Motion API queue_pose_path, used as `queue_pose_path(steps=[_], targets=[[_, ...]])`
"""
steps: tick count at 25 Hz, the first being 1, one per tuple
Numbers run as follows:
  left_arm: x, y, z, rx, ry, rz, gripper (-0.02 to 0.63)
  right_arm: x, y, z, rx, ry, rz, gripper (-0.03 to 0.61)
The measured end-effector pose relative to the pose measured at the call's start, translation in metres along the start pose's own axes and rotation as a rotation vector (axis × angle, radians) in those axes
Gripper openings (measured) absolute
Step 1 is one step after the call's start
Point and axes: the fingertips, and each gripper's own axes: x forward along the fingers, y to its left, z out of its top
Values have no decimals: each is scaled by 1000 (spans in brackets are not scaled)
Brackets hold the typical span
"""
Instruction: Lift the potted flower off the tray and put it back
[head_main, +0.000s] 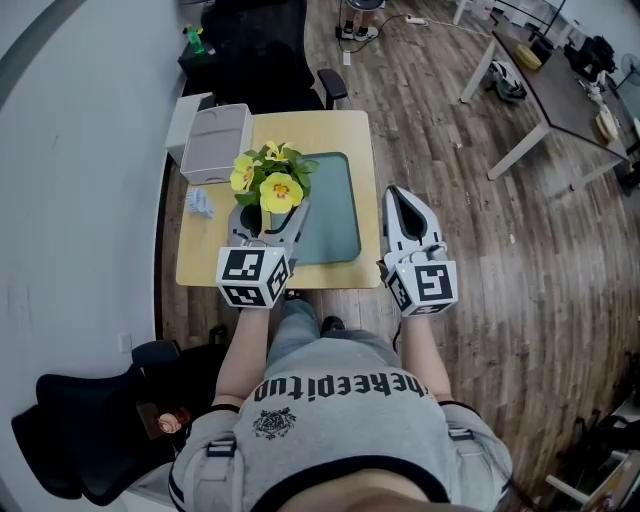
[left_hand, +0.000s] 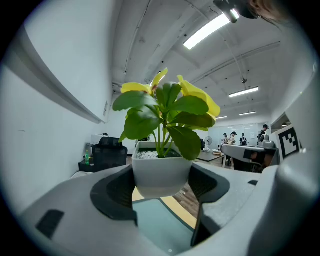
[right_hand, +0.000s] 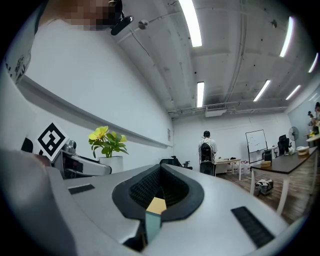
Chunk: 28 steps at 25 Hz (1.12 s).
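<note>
The potted flower (head_main: 270, 182) has yellow blooms and green leaves in a small white pot (left_hand: 161, 170). My left gripper (head_main: 268, 218) is shut on the pot, one jaw on each side. In the left gripper view the pot's underside hangs a little above the green tray (left_hand: 155, 220). The tray (head_main: 337, 215) lies on the small wooden table (head_main: 340, 130). My right gripper (head_main: 402, 198) hovers past the table's right edge with its jaws together and nothing in them (right_hand: 159, 192). From there the flower (right_hand: 106, 140) shows at the left.
A grey lidded box (head_main: 215, 143) sits at the table's far left corner, and a small blue object (head_main: 199, 203) lies at its left edge. A black chair (head_main: 265, 50) stands behind the table. A white wall runs along the left. Other desks (head_main: 560, 80) stand at the far right.
</note>
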Motion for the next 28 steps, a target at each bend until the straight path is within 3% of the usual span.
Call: queue_pose_path(steps=[13, 28], targets=[[33, -1, -12, 5, 11, -59, 336, -1, -7, -12, -4, 20, -48, 2], [101, -5, -45, 2, 100, -121, 336, 18, -46, -33, 6, 89, -121, 3]])
